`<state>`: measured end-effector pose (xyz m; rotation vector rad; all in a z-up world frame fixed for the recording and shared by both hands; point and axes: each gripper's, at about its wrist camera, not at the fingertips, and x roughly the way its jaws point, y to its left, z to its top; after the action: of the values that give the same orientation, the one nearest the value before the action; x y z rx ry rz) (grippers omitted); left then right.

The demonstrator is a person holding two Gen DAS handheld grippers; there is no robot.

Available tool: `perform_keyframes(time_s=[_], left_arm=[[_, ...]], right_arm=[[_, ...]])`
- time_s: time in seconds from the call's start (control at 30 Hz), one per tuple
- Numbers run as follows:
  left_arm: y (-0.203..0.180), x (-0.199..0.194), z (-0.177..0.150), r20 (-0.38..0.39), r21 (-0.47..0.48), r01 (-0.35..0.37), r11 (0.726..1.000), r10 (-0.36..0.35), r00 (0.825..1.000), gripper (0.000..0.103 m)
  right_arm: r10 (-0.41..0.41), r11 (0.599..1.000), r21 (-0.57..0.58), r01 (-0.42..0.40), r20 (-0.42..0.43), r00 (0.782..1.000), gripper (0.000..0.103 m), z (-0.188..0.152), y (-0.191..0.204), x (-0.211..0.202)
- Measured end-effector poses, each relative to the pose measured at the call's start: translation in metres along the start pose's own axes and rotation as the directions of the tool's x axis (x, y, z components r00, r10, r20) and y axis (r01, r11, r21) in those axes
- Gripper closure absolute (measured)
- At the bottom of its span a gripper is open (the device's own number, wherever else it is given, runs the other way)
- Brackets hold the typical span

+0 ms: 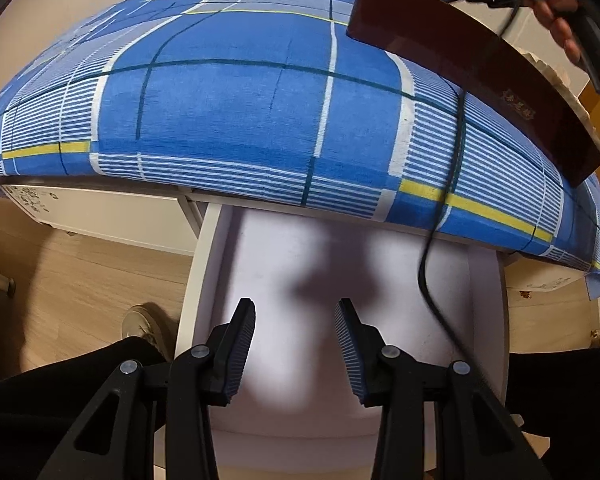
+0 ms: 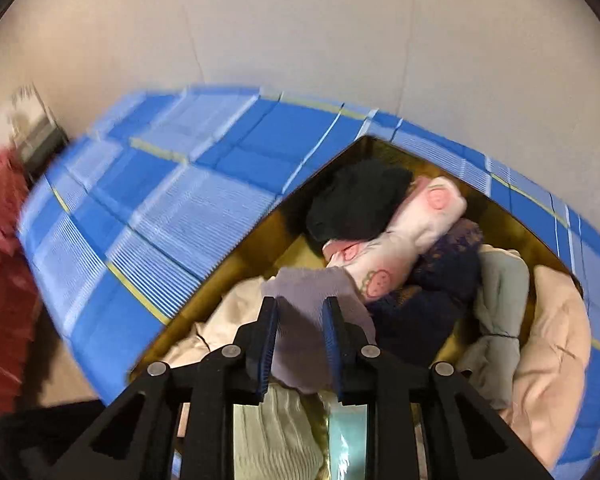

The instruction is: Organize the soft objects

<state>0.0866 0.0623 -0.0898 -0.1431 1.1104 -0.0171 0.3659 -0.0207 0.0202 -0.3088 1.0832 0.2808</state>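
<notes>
A bed covered by a blue plaid sheet [image 1: 236, 104] is seen above an open white drawer [image 1: 340, 280], over which the left gripper [image 1: 295, 350] is held with jaws apart. The right gripper [image 2: 300, 340] is clamped on a lavender cloth [image 2: 312, 300] above the gold-lined box [image 2: 512, 224] of rolled soft items.

Left gripper [image 1: 296, 350] jaws apart; right gripper [image 2: 300, 344] jaws clamped.

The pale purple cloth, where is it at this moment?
In the right wrist view, the pale purple cloth sits between the right gripper's fingers, above the box, beside the pink patterned roll.
</notes>
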Motion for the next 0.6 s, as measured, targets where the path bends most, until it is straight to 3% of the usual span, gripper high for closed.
perform_keyframes(time_s=[0.07,0.13,0.2,0.3,0.4,0.6], left_arm=[[0.002,-0.007,0.001,0.018,-0.01,0.003,1.0,-0.002,1.0,0.061],[0.0,-0.013,0.002,0.041,-0.01,-0.003,1.0,0.004,0.999,0.061],[-0.004,-0.019,0.003,0.068,0.0,-0.012,1.0,0.012,0.998,0.061],[-0.01,-0.027,0.004,0.086,0.021,-0.032,0.999,0.03,0.996,0.061],[-0.016,-0.034,0.003,0.108,0.03,-0.041,0.999,0.037,0.993,0.061],[-0.019,-0.05,0.005,0.156,0.01,0.013,1.0,-0.015,0.988,0.061]], right_arm=[[-0.059,0.996,-0.075,0.057,-0.024,0.998,0.079,-0.004,0.005,0.0],[-0.117,0.991,-0.072,0.112,-0.067,0.991,0.079,-0.007,-0.004,-0.001],[-0.094,0.996,0.003,0.094,-0.079,0.992,0.079,-0.01,-0.022,-0.003],[0.004,1.0,0.019,-0.004,0.005,1.0,0.079,-0.018,-0.031,-0.018],[0.087,0.989,0.107,-0.098,0.103,0.991,0.075,-0.04,-0.046,-0.051],[0.002,0.989,0.144,-0.013,0.08,0.997,0.074,-0.065,-0.053,-0.053]])
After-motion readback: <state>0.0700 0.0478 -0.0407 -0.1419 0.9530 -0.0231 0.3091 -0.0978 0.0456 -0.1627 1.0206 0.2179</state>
